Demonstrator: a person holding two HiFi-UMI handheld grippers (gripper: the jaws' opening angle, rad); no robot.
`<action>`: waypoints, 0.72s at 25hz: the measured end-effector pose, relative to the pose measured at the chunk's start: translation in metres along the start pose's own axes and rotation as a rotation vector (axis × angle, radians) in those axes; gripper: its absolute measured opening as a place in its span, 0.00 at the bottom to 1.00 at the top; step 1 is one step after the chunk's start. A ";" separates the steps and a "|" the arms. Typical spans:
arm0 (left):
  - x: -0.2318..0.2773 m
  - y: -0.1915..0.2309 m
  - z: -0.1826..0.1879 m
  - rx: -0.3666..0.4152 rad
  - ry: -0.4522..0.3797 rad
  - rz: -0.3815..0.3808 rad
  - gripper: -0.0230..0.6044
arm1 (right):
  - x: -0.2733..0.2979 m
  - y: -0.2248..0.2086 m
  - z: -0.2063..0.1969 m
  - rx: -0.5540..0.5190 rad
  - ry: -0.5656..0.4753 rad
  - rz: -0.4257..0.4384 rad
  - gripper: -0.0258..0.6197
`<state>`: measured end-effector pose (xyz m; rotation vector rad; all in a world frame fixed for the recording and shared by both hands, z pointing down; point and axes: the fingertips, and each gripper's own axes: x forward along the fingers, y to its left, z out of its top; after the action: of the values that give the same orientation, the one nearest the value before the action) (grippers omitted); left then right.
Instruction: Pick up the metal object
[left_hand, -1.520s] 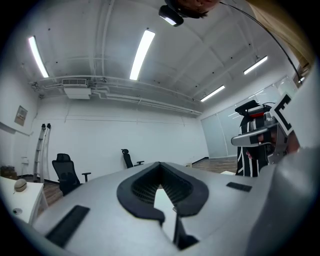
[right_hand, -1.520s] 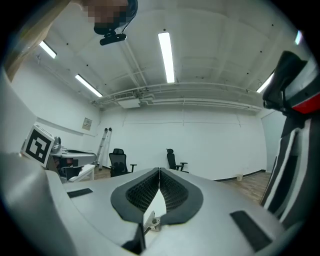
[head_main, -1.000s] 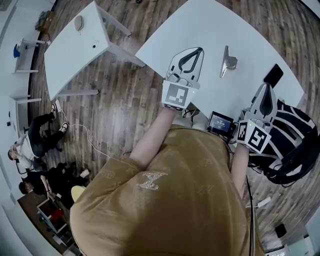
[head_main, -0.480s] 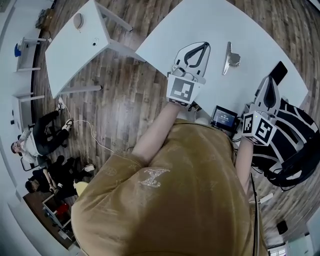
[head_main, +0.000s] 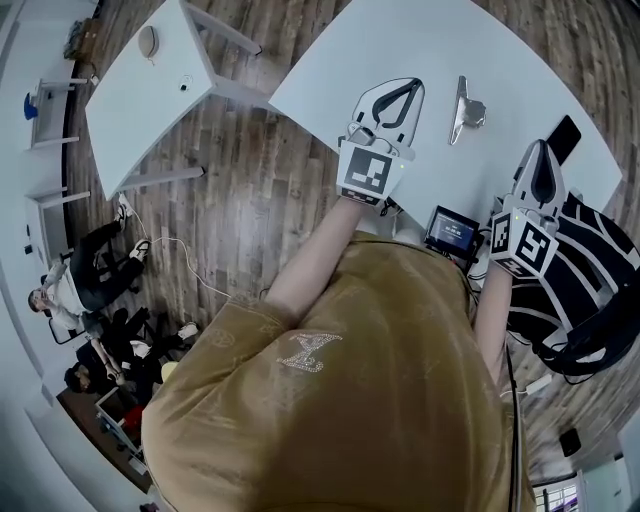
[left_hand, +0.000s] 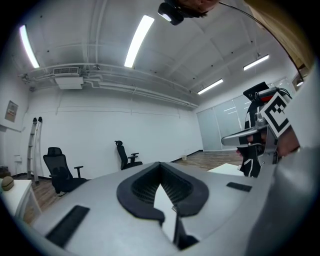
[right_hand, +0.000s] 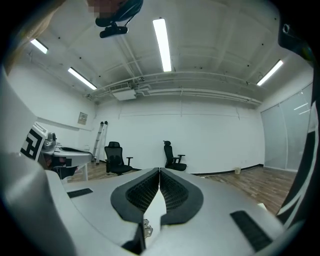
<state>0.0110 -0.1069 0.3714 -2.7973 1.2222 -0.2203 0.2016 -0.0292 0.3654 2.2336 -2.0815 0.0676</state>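
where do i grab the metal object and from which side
Probably across the slim bar of the metal object, coming straight down from above: it lies flat on the white table, long and narrow, with a bulkier lump beside its middle. The left gripper is nearest; its jaws are together, so open first.

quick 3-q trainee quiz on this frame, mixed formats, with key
1. Fill in: the jaws of the left gripper and the right gripper are both ____, with nothing between them.
2. True or false: the metal object is held by the left gripper.
3. Where does the metal object lie?
A) on the white table, touching neither gripper
B) between the right gripper's jaws
C) under the left gripper

Key: 1 shut; 2 false; 3 A.
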 end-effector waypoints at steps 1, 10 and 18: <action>0.001 0.000 -0.004 0.004 0.010 -0.002 0.05 | 0.001 0.001 -0.001 -0.007 -0.001 0.000 0.05; 0.016 0.010 -0.036 -0.004 0.069 0.007 0.05 | 0.023 0.013 -0.029 -0.022 0.069 0.032 0.05; 0.030 0.007 -0.058 -0.020 0.106 -0.026 0.05 | 0.041 0.016 -0.057 0.008 0.143 0.052 0.05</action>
<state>0.0167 -0.1349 0.4309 -2.8537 1.2157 -0.3640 0.1905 -0.0658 0.4268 2.1113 -2.0669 0.2314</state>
